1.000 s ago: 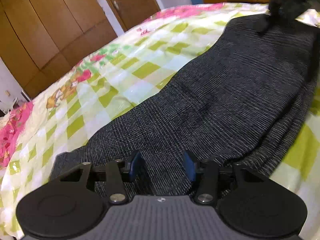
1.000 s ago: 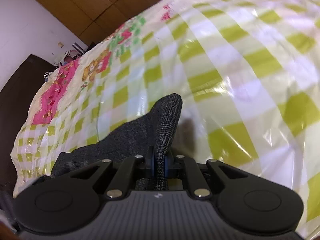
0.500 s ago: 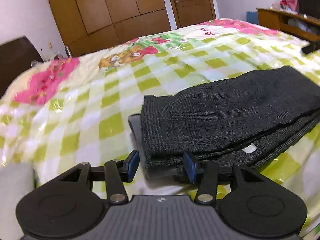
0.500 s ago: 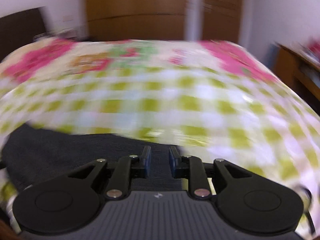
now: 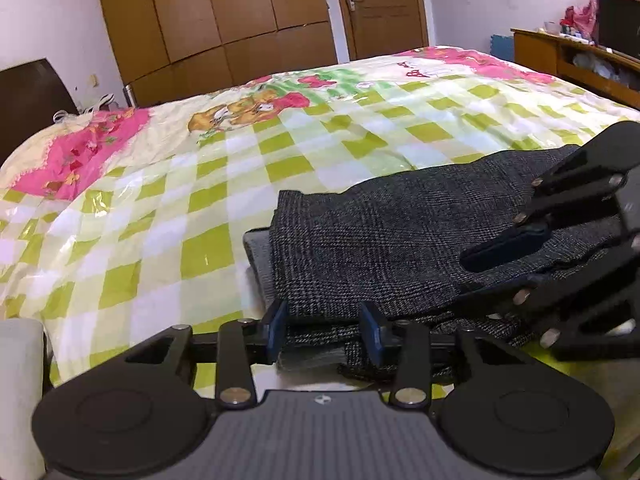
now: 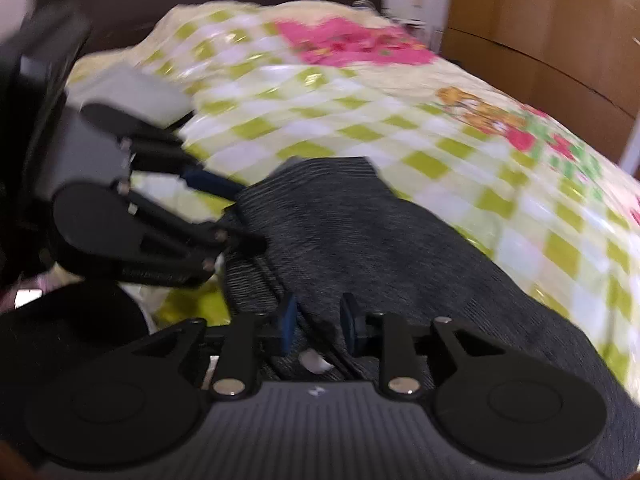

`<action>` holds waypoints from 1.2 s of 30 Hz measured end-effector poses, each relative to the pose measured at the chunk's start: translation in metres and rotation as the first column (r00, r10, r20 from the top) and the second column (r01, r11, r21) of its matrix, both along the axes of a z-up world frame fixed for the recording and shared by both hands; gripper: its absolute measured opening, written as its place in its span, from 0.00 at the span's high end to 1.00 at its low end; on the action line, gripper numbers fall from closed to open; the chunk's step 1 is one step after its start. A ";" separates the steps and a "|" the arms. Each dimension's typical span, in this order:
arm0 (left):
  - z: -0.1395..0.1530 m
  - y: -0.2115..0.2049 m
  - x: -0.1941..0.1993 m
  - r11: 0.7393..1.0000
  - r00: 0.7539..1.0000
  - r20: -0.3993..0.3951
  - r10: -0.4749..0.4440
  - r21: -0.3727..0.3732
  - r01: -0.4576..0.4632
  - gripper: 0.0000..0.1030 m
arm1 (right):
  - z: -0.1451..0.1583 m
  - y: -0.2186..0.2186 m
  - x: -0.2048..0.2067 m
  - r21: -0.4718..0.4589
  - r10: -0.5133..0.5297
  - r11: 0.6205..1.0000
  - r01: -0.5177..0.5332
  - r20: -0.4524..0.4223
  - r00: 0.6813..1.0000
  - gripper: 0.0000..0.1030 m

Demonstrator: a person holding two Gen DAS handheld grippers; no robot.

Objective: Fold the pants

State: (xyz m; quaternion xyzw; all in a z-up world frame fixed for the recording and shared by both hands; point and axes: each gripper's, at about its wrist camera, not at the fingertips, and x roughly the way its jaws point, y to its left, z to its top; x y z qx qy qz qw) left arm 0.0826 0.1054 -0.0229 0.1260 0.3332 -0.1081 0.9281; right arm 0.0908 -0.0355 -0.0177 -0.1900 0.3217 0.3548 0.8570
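Dark grey pants (image 5: 400,240) lie folded in layers on the green-checked bed cover (image 5: 200,248). At their near edge my left gripper (image 5: 323,330) has fabric between its blue pads; its jaws are closing, and no pinch shows. My right gripper (image 5: 464,280) comes in from the right, turned on its side, with its fingers over the top layer. In the blurred right wrist view the pants (image 6: 360,232) fill the middle. There the right gripper (image 6: 319,326) straddles a ridge of cloth while its jaws are opening. The left gripper (image 6: 250,218) sits at the pants' left corner.
A brown wooden wardrobe (image 5: 224,20) and a door (image 5: 380,4) stand behind the bed. A wooden sideboard (image 5: 560,56) with clutter runs along the right. A dark headboard (image 5: 28,96) is at the left, and a white object (image 5: 20,392) at the near left corner.
My right gripper let go of the pants end it pinched, rolled and swung across to the near edge beside the left gripper. The left gripper drew back to the folded stack's end.
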 end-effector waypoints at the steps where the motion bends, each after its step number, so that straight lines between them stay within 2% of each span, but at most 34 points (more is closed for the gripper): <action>1: -0.001 0.001 0.001 1.000 1.000 -0.001 0.002 -0.002 -0.002 0.47 | -0.003 0.006 -0.001 -0.025 0.014 1.000 -0.014 0.020 1.000 0.74; 5: -0.003 0.000 0.003 1.000 1.000 0.007 0.001 0.011 -0.001 0.41 | -0.017 0.021 0.000 -0.092 0.035 0.995 -0.029 0.065 0.997 0.74; 7: -0.002 0.000 0.003 1.000 1.000 0.006 -0.003 0.013 0.002 0.41 | -0.022 0.025 0.000 -0.113 0.040 0.993 -0.033 0.062 0.997 0.73; 9: -0.003 0.000 0.005 1.000 1.000 -0.003 -0.001 0.005 0.001 0.42 | -0.025 0.029 -0.006 -0.145 0.063 0.988 -0.048 0.098 0.993 0.73; 11: -0.003 0.001 0.010 1.000 1.000 -0.015 0.008 -0.020 -0.009 0.47 | -0.026 0.031 -0.006 -0.163 0.068 0.985 -0.049 0.117 0.991 0.74; 13: -0.002 0.002 0.012 0.999 1.000 -0.029 0.012 -0.044 -0.013 0.56 | -0.030 0.033 -0.001 -0.164 0.046 0.986 -0.026 0.116 0.992 0.77; 18: 0.012 0.005 0.003 0.999 1.000 -0.006 -0.005 -0.050 0.005 0.61 | -0.016 0.028 0.000 -0.121 0.014 0.993 -0.002 0.092 0.996 0.91; 19: 0.016 0.006 -0.001 0.999 1.000 0.004 0.003 -0.041 -0.002 0.70 | -0.011 0.026 -0.002 -0.110 0.008 0.994 0.002 0.091 0.996 0.93; 22: 0.019 0.011 -0.005 0.998 1.000 -0.004 0.017 -0.068 -0.017 0.70 | 0.005 0.019 -0.012 -0.069 -0.001 0.998 0.008 0.096 0.995 0.97; 24: 0.012 0.011 -0.001 0.999 1.000 -0.019 0.021 -0.047 -0.022 0.70 | 0.008 0.019 -0.017 -0.046 -0.009 0.999 0.013 0.095 0.995 0.97; 26: 0.006 0.006 0.004 0.999 0.999 -0.029 0.016 -0.027 -0.017 0.70 | -0.005 0.022 -0.011 -0.060 -0.005 0.998 0.010 0.078 0.997 0.97; 28: 0.008 0.005 0.002 1.000 1.000 -0.007 0.012 -0.028 -0.012 0.69 | -0.017 0.027 -0.006 -0.088 -0.007 0.996 0.013 0.070 0.998 0.96; 32: 0.005 0.008 0.005 0.999 1.000 -0.019 0.020 -0.038 -0.021 0.57 | -0.013 0.026 -0.013 -0.088 0.021 0.996 -0.011 0.116 0.993 0.91; 34: 0.001 0.007 0.008 0.999 0.999 -0.025 0.026 -0.036 -0.027 0.50 | -0.018 0.032 -0.015 -0.131 0.051 0.991 -0.033 0.142 0.989 0.84; 36: -0.001 0.007 0.013 0.999 0.999 -0.036 0.026 -0.047 -0.028 0.49 | -0.027 0.038 -0.016 -0.164 0.069 0.986 -0.042 0.166 0.984 0.81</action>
